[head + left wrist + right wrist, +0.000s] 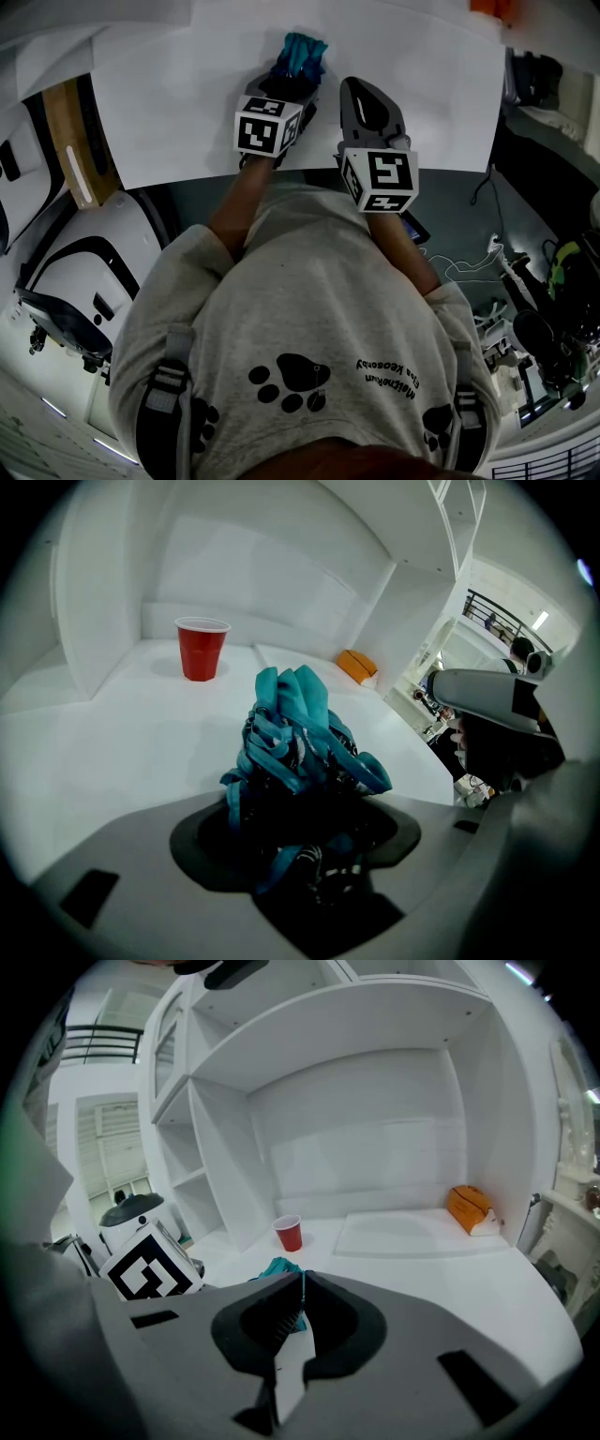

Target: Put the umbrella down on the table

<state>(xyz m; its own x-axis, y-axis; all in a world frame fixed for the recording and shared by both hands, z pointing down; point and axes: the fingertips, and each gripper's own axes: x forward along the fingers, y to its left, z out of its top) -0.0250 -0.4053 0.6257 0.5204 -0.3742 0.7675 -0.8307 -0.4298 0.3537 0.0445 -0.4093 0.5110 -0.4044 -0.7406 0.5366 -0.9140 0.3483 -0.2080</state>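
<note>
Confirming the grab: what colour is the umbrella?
Umbrella is teal and black; best in left gripper view.

A red cup (202, 649) stands upright, mouth up, close to a white back wall (253, 564). Right of the cup, well apart from it, an orange pack (356, 665) lies by the same wall. Between cup and pack lies a flat white slab (422, 1232), its near end just right of the cup. Left of the cup rises a white shelf unit (183, 1138) with open compartments. Far off to the cup's right, beyond the pack, runs a dark railing (492, 621).
</note>
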